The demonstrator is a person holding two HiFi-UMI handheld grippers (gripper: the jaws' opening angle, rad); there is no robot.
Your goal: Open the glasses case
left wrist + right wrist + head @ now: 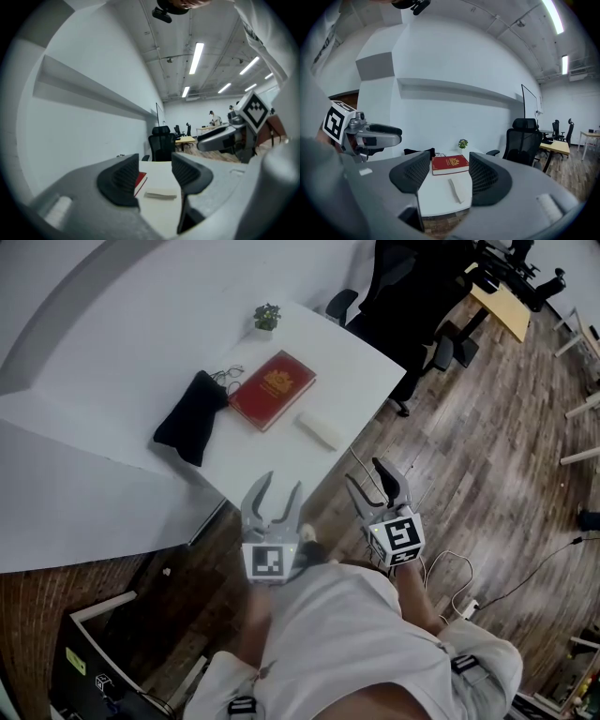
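While both hover off the near edge of the table point(349, 360), left gripper point(281, 482) jaws apart and empty, right gripper point(367, 472) jaws apart and empty, white case point(321, 430) lying shut on it, just beside red book point(272, 388).

Dim, flat indoor light from ceiling strip lamps point(197, 57), fisheye bending at edges, dark vignette corners

Front: your way over the near edge of the white table point(281, 454) is bare up to the glasses case point(320, 430) | beyond: red book point(272, 389), near | left: black pouch point(192, 416) | far right: office chair point(408, 315)
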